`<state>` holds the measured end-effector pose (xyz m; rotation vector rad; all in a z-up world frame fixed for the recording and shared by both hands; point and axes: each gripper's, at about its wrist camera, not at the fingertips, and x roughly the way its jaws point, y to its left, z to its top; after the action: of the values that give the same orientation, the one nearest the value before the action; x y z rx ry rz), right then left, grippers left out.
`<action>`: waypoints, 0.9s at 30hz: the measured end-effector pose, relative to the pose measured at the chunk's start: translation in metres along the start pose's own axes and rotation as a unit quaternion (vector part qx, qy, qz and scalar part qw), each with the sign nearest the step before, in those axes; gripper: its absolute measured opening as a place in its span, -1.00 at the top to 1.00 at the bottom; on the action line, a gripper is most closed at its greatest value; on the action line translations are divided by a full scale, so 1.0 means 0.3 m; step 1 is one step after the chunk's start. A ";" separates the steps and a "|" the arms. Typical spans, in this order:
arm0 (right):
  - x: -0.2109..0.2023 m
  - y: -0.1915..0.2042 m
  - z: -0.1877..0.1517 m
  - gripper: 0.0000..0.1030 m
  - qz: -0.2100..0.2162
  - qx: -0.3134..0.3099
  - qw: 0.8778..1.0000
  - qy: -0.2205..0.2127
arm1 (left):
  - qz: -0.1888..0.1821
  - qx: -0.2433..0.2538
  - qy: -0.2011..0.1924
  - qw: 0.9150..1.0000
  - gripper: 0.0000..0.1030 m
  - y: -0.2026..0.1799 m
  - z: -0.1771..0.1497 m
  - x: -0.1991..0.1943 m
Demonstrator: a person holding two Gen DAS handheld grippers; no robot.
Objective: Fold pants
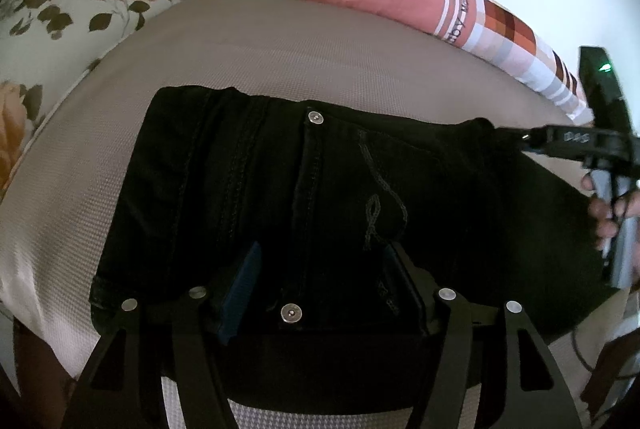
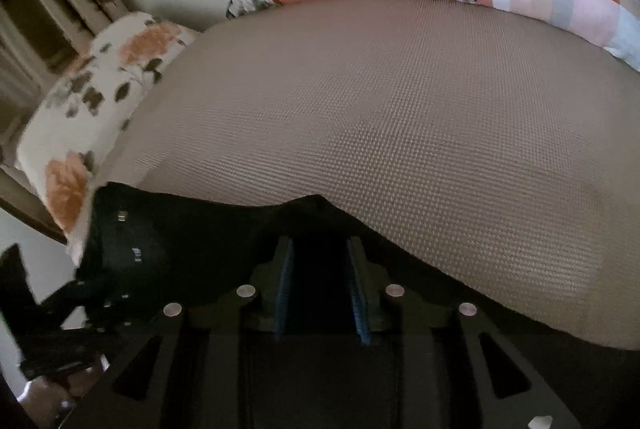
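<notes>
Left wrist view: the left claw stands apart over the black denim pants lying on the beige textured bed.

Right wrist view: the right claw, narrowly parted, straddles the pants' edge; contact cannot be told.

Right gripper jaws straddle black pants on beige mattress

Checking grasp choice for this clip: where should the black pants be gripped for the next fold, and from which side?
Grip the pants at the near waistband edge by the rivet, coming down from the near side: that thick hem lies flat between the left gripper's open jaws. The right gripper straddles the far edge.
</notes>
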<state>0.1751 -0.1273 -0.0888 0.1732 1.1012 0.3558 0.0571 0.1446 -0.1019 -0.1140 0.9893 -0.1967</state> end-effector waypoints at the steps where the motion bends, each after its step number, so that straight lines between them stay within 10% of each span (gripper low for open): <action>1: -0.017 -0.004 -0.005 0.48 0.003 0.001 1.000 -0.002 | 0.002 0.003 0.002 1.000 -0.30 -0.005 0.001 0.002; 13: -0.429 -0.438 -0.269 0.28 0.001 0.111 0.993 -0.030 | -0.017 -0.004 0.009 1.000 -0.37 -0.100 0.055 -0.033; 27: -0.932 -1.188 -0.733 0.27 -0.061 0.323 0.944 -0.035 | -0.099 0.014 0.049 0.994 -0.38 -0.425 0.095 0.074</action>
<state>-0.0650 -0.5692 -0.0630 0.6912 1.1221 -0.1351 0.0784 0.0155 -0.0810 -0.1777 1.0723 -0.4015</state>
